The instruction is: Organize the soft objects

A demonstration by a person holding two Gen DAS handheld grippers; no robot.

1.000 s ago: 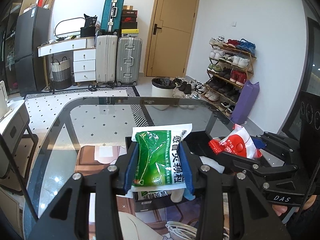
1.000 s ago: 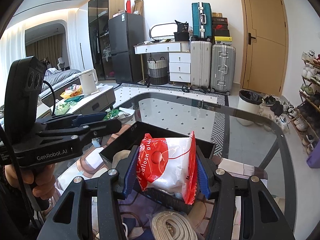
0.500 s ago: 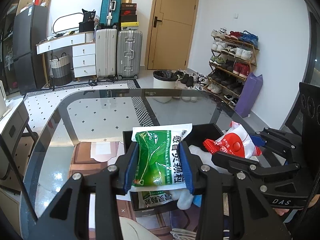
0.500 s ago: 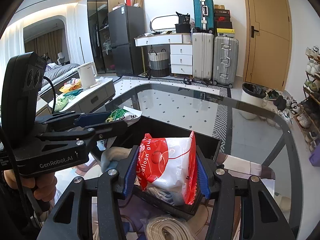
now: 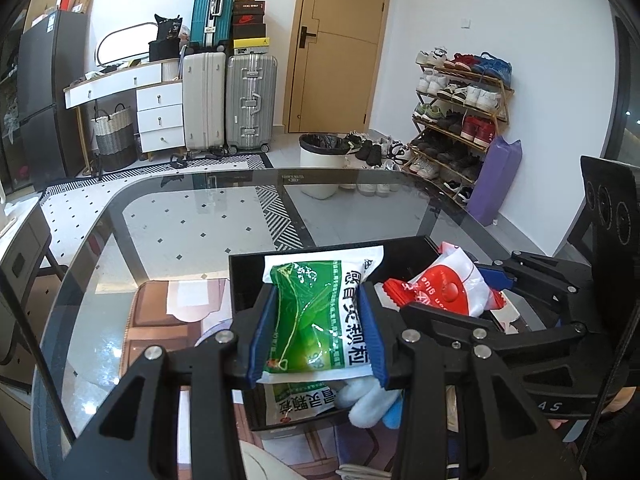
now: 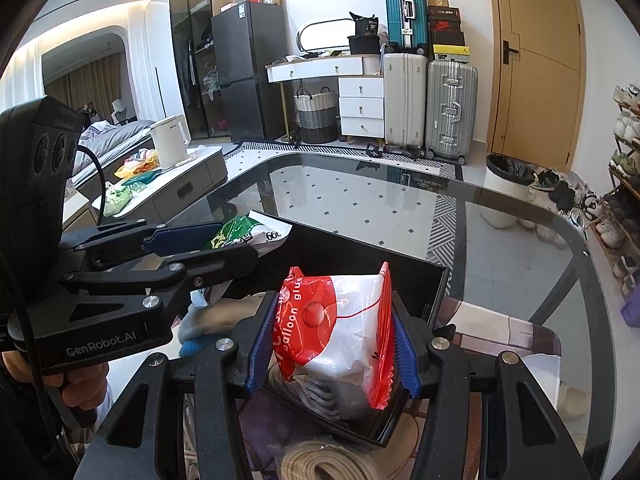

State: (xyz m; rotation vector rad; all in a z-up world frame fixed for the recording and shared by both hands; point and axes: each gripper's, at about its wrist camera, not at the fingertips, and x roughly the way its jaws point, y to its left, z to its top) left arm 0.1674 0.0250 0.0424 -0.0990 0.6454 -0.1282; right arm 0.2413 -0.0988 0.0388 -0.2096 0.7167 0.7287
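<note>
Above the black bin [image 5: 404, 246], each hand-held gripper pinches a packet: left [image 5: 316, 322] green [image 5: 316, 312], right [image 6: 334, 334] red-and-white [image 6: 340, 320]

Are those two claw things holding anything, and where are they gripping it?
Left gripper squeezes a green packet by its side edges; right gripper pinches a red-and-white packet by its sides.

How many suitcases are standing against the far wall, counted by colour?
Teal suitcase: 1
White suitcase: 1
Silver suitcase: 1
Total: 3
</note>
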